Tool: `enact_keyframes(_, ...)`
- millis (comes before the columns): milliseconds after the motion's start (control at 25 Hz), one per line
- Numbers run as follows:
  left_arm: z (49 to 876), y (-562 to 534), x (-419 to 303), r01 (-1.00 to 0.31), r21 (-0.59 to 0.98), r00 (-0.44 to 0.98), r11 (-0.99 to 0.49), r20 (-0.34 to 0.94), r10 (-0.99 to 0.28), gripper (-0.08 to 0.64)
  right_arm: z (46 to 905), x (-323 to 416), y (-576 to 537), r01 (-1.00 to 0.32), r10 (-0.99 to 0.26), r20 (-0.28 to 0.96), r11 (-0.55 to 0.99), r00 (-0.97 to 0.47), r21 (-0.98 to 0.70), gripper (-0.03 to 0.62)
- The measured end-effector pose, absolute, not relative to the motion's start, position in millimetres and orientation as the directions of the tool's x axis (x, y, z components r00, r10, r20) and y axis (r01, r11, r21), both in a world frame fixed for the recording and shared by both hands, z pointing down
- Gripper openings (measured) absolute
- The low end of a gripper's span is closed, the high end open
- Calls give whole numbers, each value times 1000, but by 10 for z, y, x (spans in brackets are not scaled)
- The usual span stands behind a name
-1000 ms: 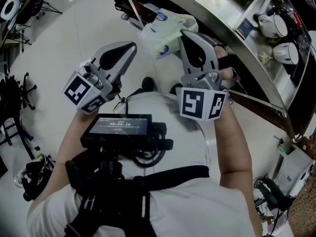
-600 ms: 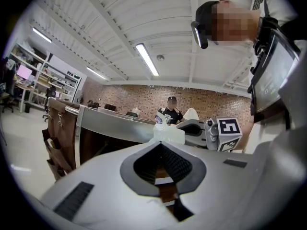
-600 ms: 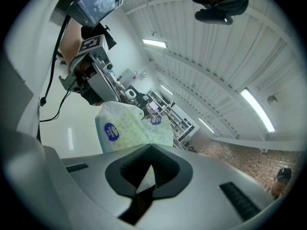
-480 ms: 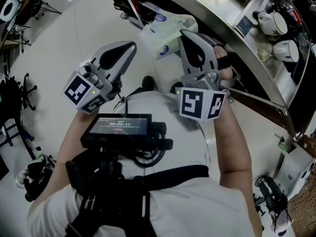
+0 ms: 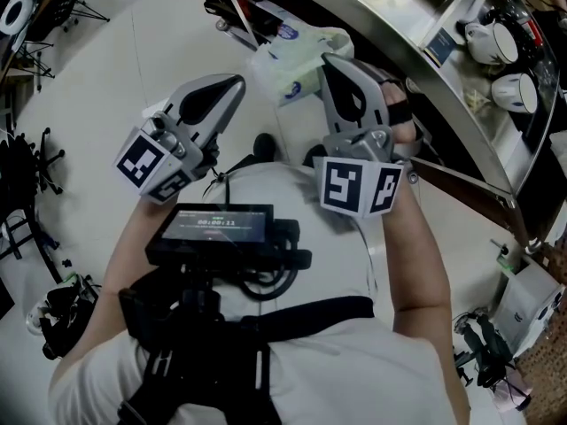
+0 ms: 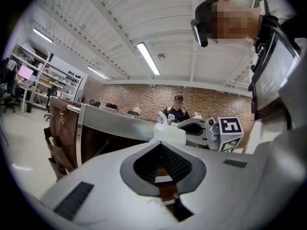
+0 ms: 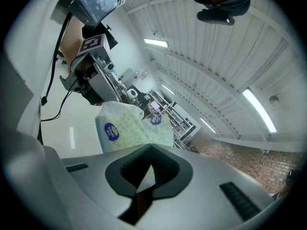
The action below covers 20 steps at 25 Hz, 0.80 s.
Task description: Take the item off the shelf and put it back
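Beside the steel shelf (image 5: 381, 3), right tongs (image 5: 326, 57) pinch the tissue pack (image 5: 288, 65); left tongs (image 5: 239, 80), pressed together, hang nearby.

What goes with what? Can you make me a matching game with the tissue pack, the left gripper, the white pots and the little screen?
Things:
1 tissue pack
2 left gripper
3 white pots
4 screen

States and places:
A on the shelf
B shut, nothing in it
C in front of the person's chest
D pinched in the right gripper

Pairs: 1-D, 2-B, 3-A, 4-C
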State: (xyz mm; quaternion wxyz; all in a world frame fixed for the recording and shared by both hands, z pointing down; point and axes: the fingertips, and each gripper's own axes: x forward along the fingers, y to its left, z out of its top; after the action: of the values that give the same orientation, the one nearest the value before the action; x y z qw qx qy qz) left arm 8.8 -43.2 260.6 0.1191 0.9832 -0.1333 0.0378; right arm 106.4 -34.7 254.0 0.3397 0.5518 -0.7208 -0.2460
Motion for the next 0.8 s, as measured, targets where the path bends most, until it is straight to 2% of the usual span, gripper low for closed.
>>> enact_keyframes(200, 2662, -413, 112, -290, 164, 954, -943, 127, -271, -6, 2614, 1064, -346, -627, -958, 234, 286, -167, 725, 9)
enact_keyframes(800, 2987, -466, 35, -337, 223, 939, -915, 155, -308, -6, 3110, 987, -459, -606, -928, 331, 363, -170, 707, 9)
